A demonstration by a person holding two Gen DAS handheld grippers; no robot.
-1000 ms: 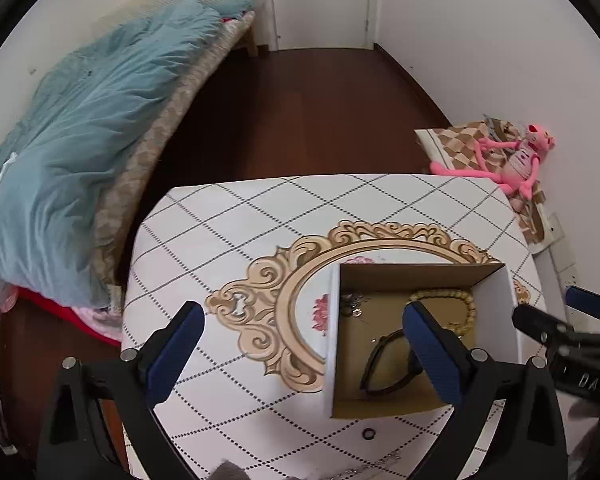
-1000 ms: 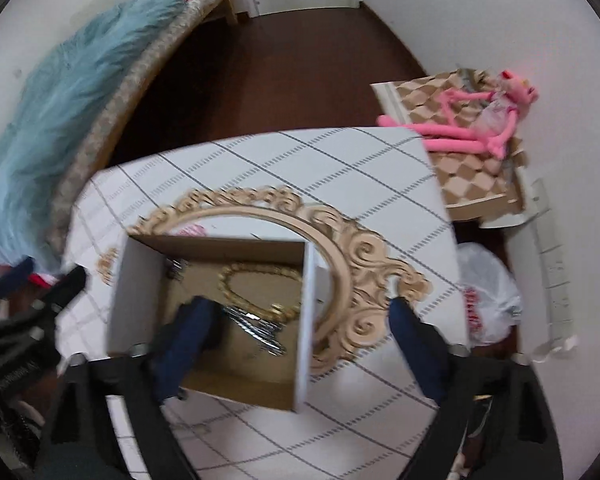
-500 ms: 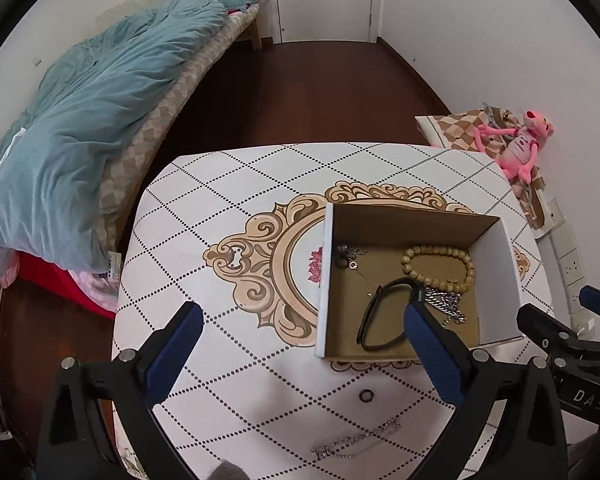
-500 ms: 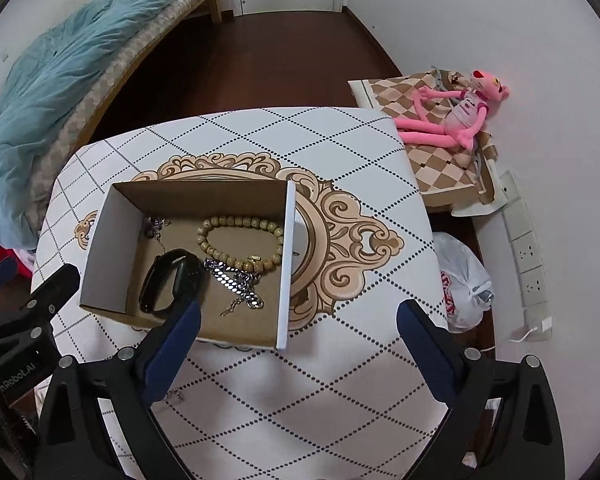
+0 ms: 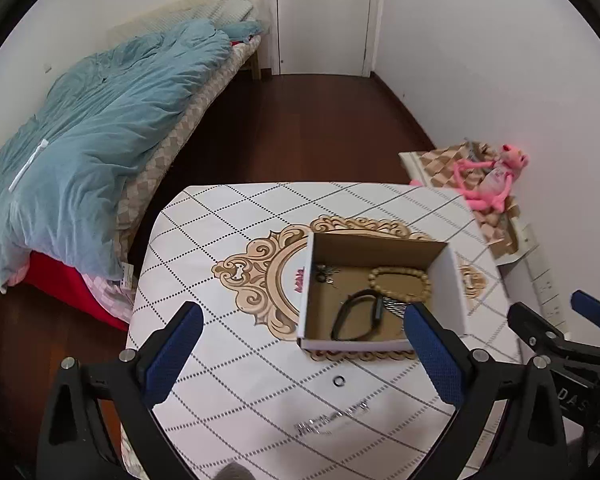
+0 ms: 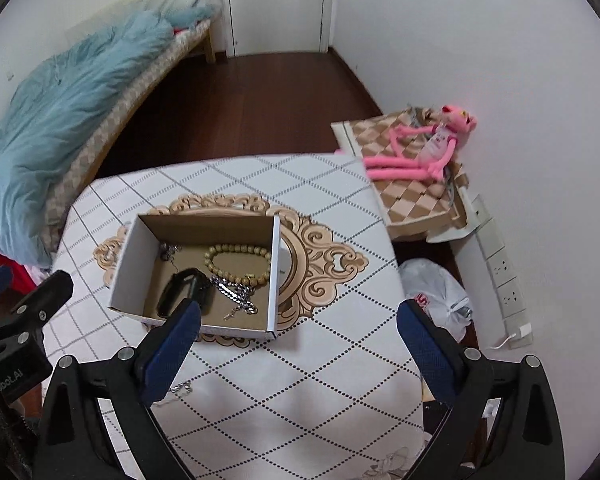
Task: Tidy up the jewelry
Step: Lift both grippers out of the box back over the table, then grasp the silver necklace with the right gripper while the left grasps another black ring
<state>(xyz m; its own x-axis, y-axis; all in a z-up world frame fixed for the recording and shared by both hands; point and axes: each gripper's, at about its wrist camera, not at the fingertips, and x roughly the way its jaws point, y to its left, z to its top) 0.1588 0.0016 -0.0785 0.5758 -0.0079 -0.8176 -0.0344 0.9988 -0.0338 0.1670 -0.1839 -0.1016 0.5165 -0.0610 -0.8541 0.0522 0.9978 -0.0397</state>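
An open cardboard box point(image 5: 457, 280) point(image 6: 275, 272) sits on the patterned table. Inside lie a tan bead bracelet point(image 5: 400, 283) point(image 6: 238, 258), a black band point(image 5: 354, 320) point(image 6: 184, 292), a silver chain with a cross point(image 6: 236, 298) and a small dark trinket point(image 5: 324, 274). In front of the box, a small ring point(image 5: 339, 380) and a silver chain point(image 5: 332, 416) point(image 6: 182, 389) rest on the table. My left gripper point(image 5: 302, 314) is open and empty, above the table's near edge. My right gripper point(image 6: 299, 311) is open and empty, to the right of the box.
A bed with a blue quilt point(image 5: 84, 152) runs along the left. A pink plush toy point(image 6: 420, 152) lies on a checkered cushion at the right wall. A white plastic bag point(image 6: 436, 300) sits on the floor beside wall sockets point(image 6: 504, 276). The table's right edge is near.
Both grippers have drawn back and up from the box, so more of the room shows. The right gripper's fingers no longer reach over the box. The chain and ring came into view.
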